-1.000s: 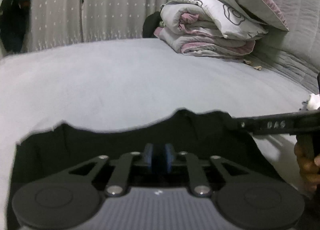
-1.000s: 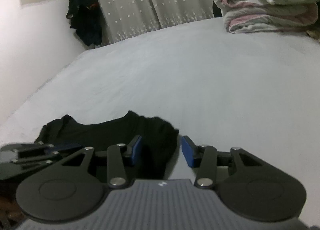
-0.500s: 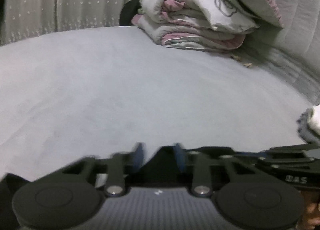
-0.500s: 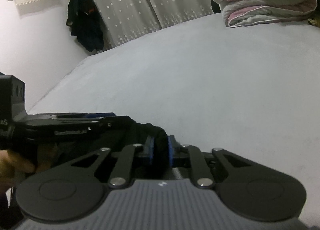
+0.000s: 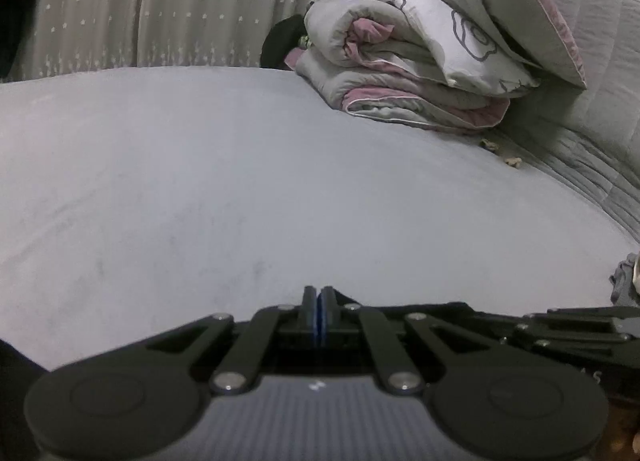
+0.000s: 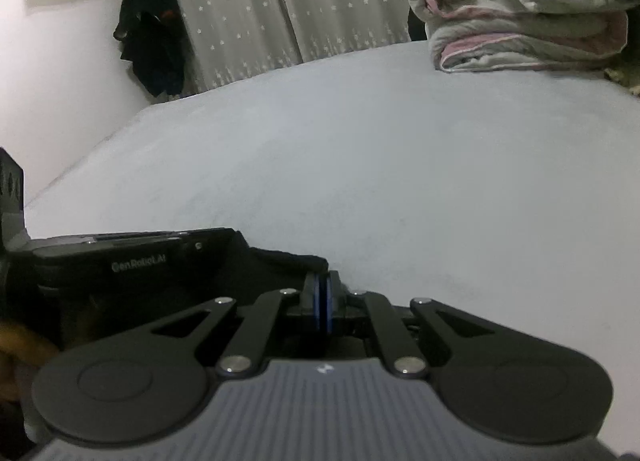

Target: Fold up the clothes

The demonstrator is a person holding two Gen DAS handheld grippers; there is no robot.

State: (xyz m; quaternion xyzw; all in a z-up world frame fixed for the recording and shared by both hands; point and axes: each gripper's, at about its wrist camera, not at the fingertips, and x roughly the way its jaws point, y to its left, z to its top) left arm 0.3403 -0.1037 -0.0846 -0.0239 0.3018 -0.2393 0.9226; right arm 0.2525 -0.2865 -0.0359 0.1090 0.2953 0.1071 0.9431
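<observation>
Now both pairs of tongs have snapped together where a second ago they stood spread. The left gripper (image 5: 319, 297) has its blue pads pressed tight, and the right gripper (image 6: 322, 281) likewise, with barely a line of blue showing between them. Each seems to be pinching the far edge of the black garment (image 6: 280, 261), though the cloth inside the pads is so thin and dark that I cannot swear to it; on the left side only a dark strip (image 5: 420, 307) shows just behind and to the right of the tips. The garment lies low on the grey bed sheet (image 5: 280, 181), tucked under and behind both tools, and much less of it is spread ahead of the tongs than a second ago. The left tool has also slid across the cloth, so the two now sit close side by side, the right one's linkage reaching in beside the left.

To me that reads as the grab for a fold just made: two points on one edge, ready to be lifted and carried over together. The open sheet ahead of the tips gives room for it. The folded quilt (image 5: 420, 73) and the curtain (image 5: 200, 5) stand well apart beyond the tips, out of the way.
</observation>
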